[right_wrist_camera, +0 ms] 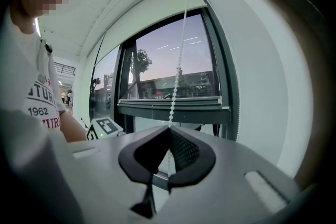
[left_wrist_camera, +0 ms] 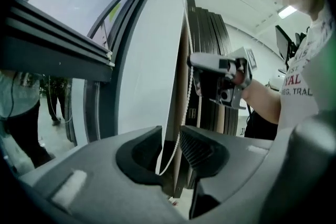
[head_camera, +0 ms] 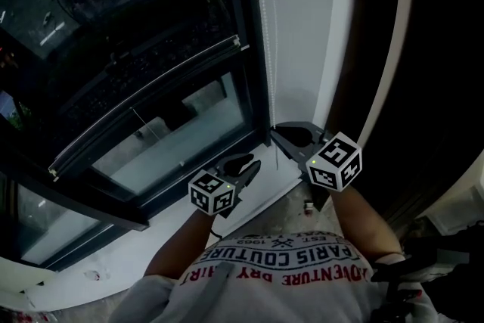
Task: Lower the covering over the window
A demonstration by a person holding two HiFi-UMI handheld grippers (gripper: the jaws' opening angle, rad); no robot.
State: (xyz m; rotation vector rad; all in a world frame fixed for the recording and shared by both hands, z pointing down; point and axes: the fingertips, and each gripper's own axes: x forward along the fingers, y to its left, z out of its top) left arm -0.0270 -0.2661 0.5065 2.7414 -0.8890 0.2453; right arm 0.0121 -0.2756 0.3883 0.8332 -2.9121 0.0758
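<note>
At the window's right edge, the bead chain (right_wrist_camera: 176,86) hangs down along the white reveal (head_camera: 295,26). No blind fabric is seen over the window glass (head_camera: 151,140). The covering is judged to be rolled up, above what the frames show.

- The right gripper (right_wrist_camera: 168,136) has its fingers pressed together on the chain. The strand is pinched right at the tips.
- The left gripper (left_wrist_camera: 170,139) has its fingers spread. The chain's lower loop (left_wrist_camera: 175,149) lies in the gap but is not clamped.
- In the head view both grippers, left (head_camera: 242,163) and right (head_camera: 283,134), are seen near each other, low by the sill.

Risks:
- Beads can be slipped through a tip-only pinch if the pull is jerked, and the stroke is then lost.
- If the right pinch is let go before the left fingers are closed, the chain is held by nothing and swings clear of the gap.
- If the chain is pulled away from the wall rather than straight down, it can be derailed at the top.
- Front and back strands cannot be told apart here. If the wrong one is pulled, the covering is driven up.
- The grippers can be knocked together during hand-over.
</note>
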